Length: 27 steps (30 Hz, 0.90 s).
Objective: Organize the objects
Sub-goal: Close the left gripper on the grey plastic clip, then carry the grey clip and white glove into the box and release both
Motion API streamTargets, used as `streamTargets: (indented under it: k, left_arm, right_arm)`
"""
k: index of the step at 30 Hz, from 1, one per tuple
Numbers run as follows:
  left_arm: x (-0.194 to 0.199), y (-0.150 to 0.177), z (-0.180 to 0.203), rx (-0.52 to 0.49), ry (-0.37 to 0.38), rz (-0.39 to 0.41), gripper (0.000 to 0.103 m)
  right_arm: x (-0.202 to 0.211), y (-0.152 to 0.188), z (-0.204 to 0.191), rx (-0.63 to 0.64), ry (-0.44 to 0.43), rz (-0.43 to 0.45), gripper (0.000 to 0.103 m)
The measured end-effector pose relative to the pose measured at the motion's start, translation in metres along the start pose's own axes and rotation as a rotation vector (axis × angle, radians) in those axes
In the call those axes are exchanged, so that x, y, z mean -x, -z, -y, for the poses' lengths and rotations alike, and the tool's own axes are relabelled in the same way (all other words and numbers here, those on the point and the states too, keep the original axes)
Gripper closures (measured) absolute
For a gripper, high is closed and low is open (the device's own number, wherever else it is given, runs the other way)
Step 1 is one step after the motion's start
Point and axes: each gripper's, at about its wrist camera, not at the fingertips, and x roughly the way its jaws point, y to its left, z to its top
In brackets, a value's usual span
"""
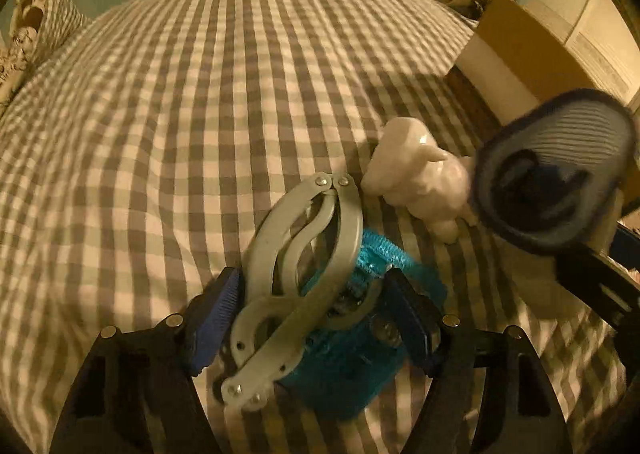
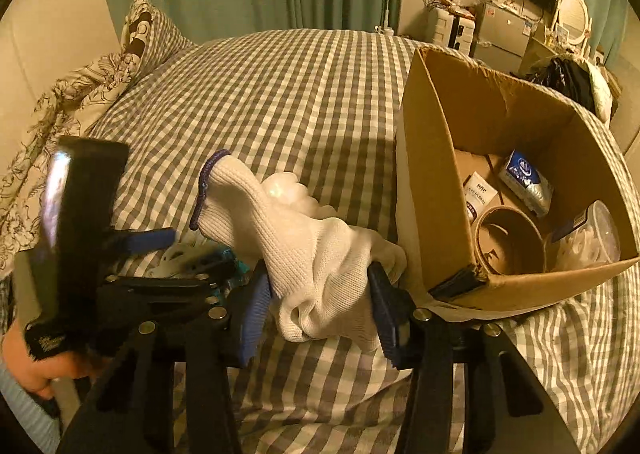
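Note:
My left gripper (image 1: 316,318) is closed around a grey metal clamp-like tool (image 1: 304,266) with a teal brush-like piece (image 1: 356,338) under it, low over the checked bed (image 1: 200,114). My right gripper (image 2: 316,314) is shut on a white knit glove (image 2: 316,254) with a purple cuff, held just above the bed (image 2: 300,94). The glove also shows in the left wrist view (image 1: 420,178), with its cuff opening (image 1: 552,170) blurred at right. The left gripper and its tool appear at the left of the right wrist view (image 2: 188,258).
An open cardboard box (image 2: 440,158) stands on the bed to the right, holding a tape roll (image 2: 508,238), packets and a clear plastic tub (image 2: 592,238). Pillows (image 2: 100,82) lie at the far left. Furniture and a TV line the back wall.

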Motion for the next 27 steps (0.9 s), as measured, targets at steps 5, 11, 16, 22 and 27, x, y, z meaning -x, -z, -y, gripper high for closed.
streamTargets:
  k: [5,11,16,22,27]
  left_arm:
    - [0.006,0.006,0.001,-0.007,0.011,0.005,0.036]
    - [0.041,0.021,-0.001,0.018,-0.116,0.017,0.037]
    - [0.095,0.028,0.000,0.016,-0.181,0.112,0.037]
    - [0.165,0.029,0.023,-0.028,-0.241,0.249,0.037]
    - [0.205,0.023,0.052,-0.069,-0.245,0.339,0.037]
  right_arm:
    - [-0.005,0.001,-0.001,-0.019,-0.022,-0.005,0.056]
    - [0.008,0.002,-0.002,-0.016,-0.032,0.028,0.056]
    - [0.028,0.004,-0.011,-0.002,-0.033,0.066,0.056]
    - [0.066,0.011,-0.016,-0.005,-0.056,0.125,0.056]
    - [0.103,0.013,-0.010,-0.026,-0.072,0.183,0.056]
